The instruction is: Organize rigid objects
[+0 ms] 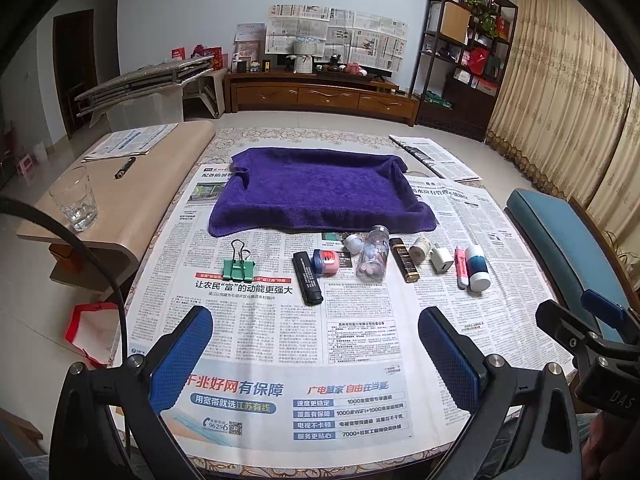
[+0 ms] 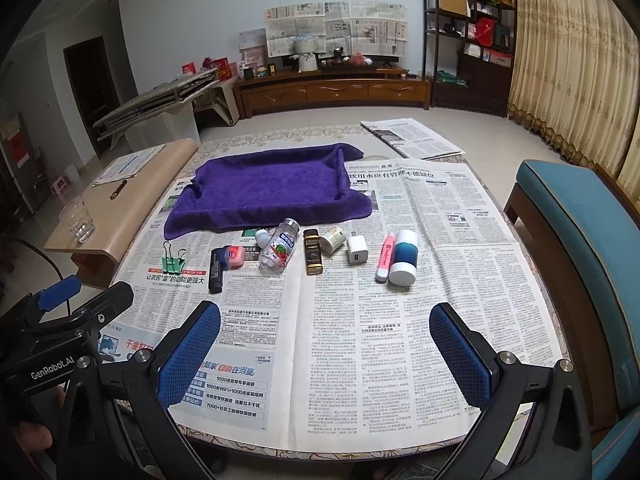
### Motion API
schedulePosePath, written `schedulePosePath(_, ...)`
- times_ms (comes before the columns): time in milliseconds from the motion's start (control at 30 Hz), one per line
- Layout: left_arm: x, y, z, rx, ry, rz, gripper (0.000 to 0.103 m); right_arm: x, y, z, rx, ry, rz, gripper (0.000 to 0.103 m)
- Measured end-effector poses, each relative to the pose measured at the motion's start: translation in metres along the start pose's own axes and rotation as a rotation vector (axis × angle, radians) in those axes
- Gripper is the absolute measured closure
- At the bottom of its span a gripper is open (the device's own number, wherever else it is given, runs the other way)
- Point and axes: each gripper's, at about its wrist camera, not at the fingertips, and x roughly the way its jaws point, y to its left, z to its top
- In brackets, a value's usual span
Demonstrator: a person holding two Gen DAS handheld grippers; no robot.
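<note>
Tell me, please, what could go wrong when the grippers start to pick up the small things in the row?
The clear bottle lies on its side, so it may roll when touched. The pink pen lies against the blue and white bottle, so gripping one may push the other. The black bar and red tin look crowded too.

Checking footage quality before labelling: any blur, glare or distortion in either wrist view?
Left wrist view: strong fisheye bending, dark corners, newspaper print sharp, no harsh glare. Right wrist view: same barrel distortion, soft even light, faint shadows beside the blue-white bottle.
</note>
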Motion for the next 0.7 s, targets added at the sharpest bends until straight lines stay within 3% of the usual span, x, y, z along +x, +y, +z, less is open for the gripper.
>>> schedulePosePath(433,0.0001,0.0033,0.0008,-0.008,0.007,0.008,0.0,0.0005,0.0016,-0.0015,-0.005,0.005,-0.002,0.0)
schedulePosePath(700,-0.0073,0.0085,0.0058,-0.021,0.013,0.014,0.0,-0.0003,0.0084,0.0057,0.002,0.023,0.04,0.0)
